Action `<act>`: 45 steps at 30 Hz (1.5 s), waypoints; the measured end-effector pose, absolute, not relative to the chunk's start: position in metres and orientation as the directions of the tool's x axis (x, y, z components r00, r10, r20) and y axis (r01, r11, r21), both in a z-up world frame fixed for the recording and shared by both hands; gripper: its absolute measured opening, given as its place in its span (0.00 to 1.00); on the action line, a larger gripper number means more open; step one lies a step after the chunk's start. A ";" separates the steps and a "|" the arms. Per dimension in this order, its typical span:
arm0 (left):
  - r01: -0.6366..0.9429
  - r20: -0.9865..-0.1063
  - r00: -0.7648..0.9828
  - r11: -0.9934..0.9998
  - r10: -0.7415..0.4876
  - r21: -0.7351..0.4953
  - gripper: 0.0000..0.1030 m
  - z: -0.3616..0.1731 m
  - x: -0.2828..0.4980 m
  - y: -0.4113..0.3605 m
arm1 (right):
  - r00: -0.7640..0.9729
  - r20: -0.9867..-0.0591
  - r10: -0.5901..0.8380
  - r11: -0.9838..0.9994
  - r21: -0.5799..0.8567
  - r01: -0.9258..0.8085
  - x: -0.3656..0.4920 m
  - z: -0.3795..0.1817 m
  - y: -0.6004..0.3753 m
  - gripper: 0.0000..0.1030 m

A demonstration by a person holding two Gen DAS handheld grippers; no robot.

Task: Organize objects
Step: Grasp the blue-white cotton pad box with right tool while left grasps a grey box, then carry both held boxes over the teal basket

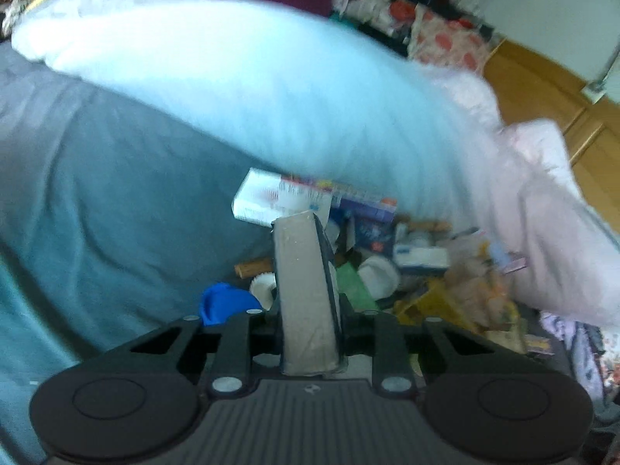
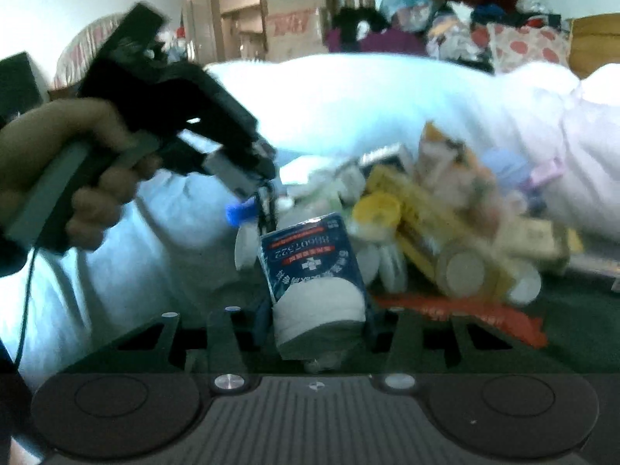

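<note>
In the left wrist view, the left gripper (image 1: pixel 310 302) is seen pinched on a flat grey cardboard box (image 1: pixel 304 294), which stands on edge between the jaws at the lower centre of the frame, a dark face showing along its right side. In the right wrist view, the right gripper (image 2: pixel 321 329) is closed around a dark blue packet (image 2: pixel 310 259) printed with white characters, a red band and a small cross; a white roll (image 2: pixel 319 310) shows through the packet's lower part, at the lower centre of the frame. In the same view, the left gripper's black body is seen at the upper left, held by a hand (image 2: pixel 73 178) around a grey handle.

Beyond the tools, a heap of small goods (image 1: pixel 407 267) lies on a dark green surface (image 2: pixel 573 306): a blue-and-white carton (image 1: pixel 279 197), a blue cap (image 1: pixel 224 302), white round lids (image 2: pixel 391 263), a yellow lid (image 2: pixel 378 209) and yellow boxes (image 2: pixel 422 209). An orange-red wrapper (image 2: pixel 465 314) lies flat in front of the heap, at the lower right of the right wrist view.

A teal blanket (image 1: pixel 89 193) fills the left of the left wrist view, and a large white pillow (image 1: pixel 240 89) stretches across the middle behind the heap. Piled clothes and bags (image 1: pixel 426 19) are seen at the top, with a wooden floor (image 1: pixel 542 89) at the upper right. Both views are blurred.
</note>
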State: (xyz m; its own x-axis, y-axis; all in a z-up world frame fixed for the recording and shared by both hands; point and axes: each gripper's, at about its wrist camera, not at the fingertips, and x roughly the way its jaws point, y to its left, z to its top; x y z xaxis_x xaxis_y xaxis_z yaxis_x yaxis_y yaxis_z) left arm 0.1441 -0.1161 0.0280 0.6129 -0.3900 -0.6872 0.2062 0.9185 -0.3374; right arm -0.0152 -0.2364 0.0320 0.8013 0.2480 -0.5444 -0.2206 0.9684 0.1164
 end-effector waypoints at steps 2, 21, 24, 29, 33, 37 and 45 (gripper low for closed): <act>0.201 -0.654 0.650 0.918 -0.387 -0.342 0.25 0.047 0.130 -0.100 | 0.813 -0.527 0.248 0.969 0.144 -0.202 -0.017 0.040 -0.238 0.45; -0.111 -0.422 0.906 0.941 -0.036 -0.318 0.25 0.197 -0.012 0.166 | 0.816 -0.307 0.490 0.862 0.310 -0.401 0.036 0.195 -0.132 0.45; -0.220 -0.427 0.901 0.930 0.078 -0.295 0.25 0.210 -0.032 0.222 | 0.759 -0.289 0.583 0.805 0.327 -0.494 0.054 0.224 -0.085 0.46; -0.361 -0.481 0.851 0.899 0.209 -0.249 0.26 0.220 -0.051 0.307 | 0.673 -0.278 0.685 0.727 0.333 -0.601 0.076 0.255 -0.008 0.46; -0.398 -0.552 0.799 0.897 0.236 -0.194 0.26 0.213 -0.055 0.345 | 0.586 -0.332 0.739 0.674 0.343 -0.655 0.091 0.261 0.052 0.46; -0.414 -0.613 0.748 0.901 0.255 -0.131 0.26 0.201 -0.051 0.355 | 0.518 -0.396 0.758 0.645 0.334 -0.688 0.084 0.253 0.099 0.47; -0.418 -0.664 0.685 0.908 0.299 -0.021 0.26 0.166 -0.022 0.320 | 0.475 -0.464 0.747 0.642 0.320 -0.696 0.079 0.238 0.142 0.47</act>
